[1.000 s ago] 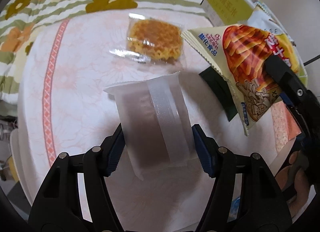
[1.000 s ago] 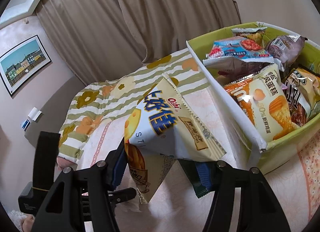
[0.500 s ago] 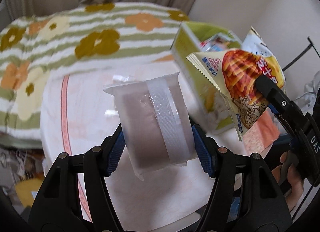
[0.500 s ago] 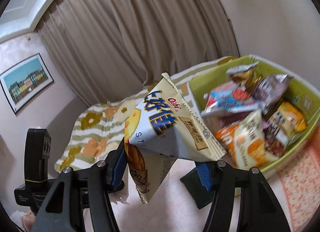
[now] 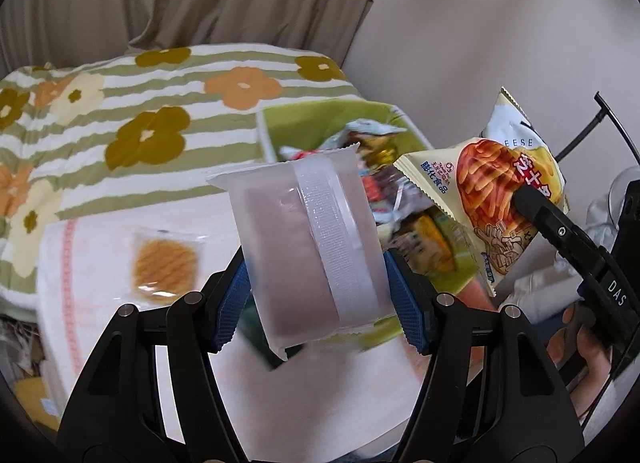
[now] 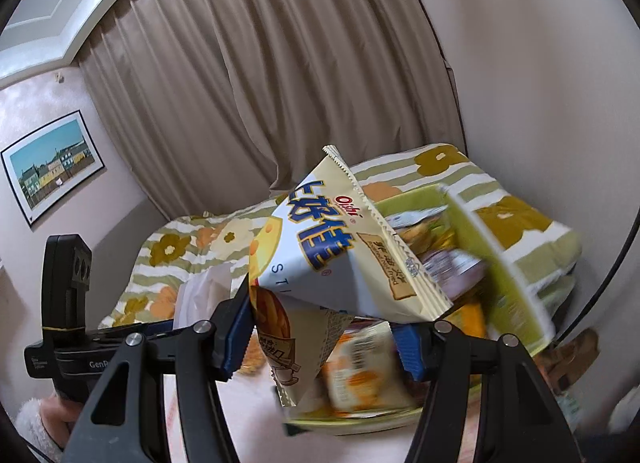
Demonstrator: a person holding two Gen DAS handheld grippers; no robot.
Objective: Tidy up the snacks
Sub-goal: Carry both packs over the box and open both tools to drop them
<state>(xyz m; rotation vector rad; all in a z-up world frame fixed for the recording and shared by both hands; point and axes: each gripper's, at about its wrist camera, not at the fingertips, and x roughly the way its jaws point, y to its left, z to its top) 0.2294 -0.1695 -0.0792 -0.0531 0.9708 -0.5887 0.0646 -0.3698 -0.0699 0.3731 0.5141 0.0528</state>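
A frosted translucent packet (image 5: 306, 241) with a brownish filling and a white seam strip is hanging upright, pinched at its sides. A cream-and-blue chip bag (image 6: 332, 263) is tilting above the green box (image 6: 504, 263) crowded with snack packs. A clear-wrapped waffle (image 5: 166, 263) is lying flat on the tablecloth.

Both tongs, left (image 5: 316, 303) and right (image 6: 320, 337), clamped on packets, raised side by side.

Soft, even indoor light is being diffused; the green bin (image 6: 500, 275) is being smeared by motion blur, while edges are being bent by fisheye distortion.
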